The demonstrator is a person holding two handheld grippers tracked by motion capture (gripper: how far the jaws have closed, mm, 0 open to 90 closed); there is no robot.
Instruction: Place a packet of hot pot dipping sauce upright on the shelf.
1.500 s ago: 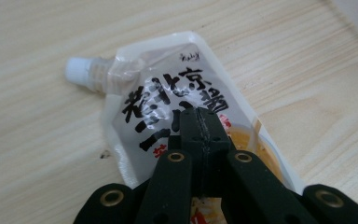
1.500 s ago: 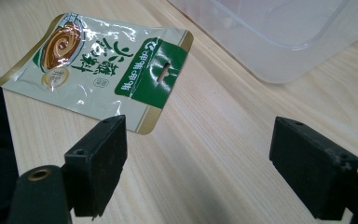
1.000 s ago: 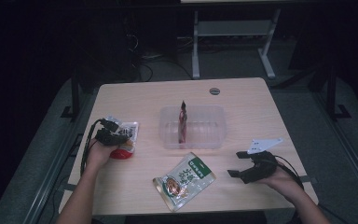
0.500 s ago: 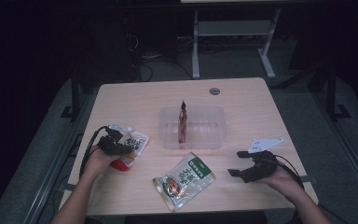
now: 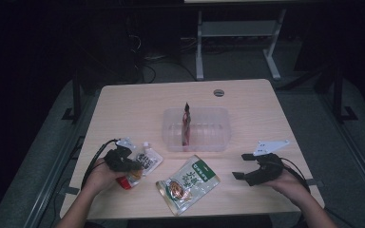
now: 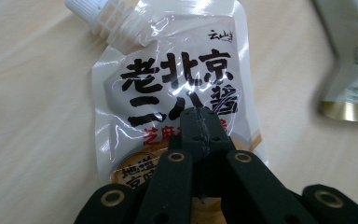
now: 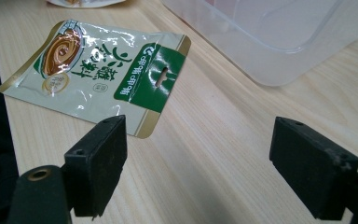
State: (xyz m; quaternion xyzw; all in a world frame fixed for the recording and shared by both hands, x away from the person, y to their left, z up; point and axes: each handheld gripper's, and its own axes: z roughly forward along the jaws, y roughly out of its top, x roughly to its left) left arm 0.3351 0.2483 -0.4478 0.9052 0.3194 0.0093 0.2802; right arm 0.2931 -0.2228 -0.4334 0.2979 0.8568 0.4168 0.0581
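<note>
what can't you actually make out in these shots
- Spouted sauce pouch: its lower part is hidden behind the left gripper in the left gripper view.
- Green snack packet: print too small to read in the high view.
- Clear tub: cut off by the top edge in the right gripper view.
- Dark upright item in the tub: too small to identify in the high view.

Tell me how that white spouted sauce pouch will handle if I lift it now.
The sauce pouch is probably floppy: its film looks wrinkled. Its glossy surface may slip. The left hand-held gripper sits shut over its lower end, so the spout end would likely sag.
</note>
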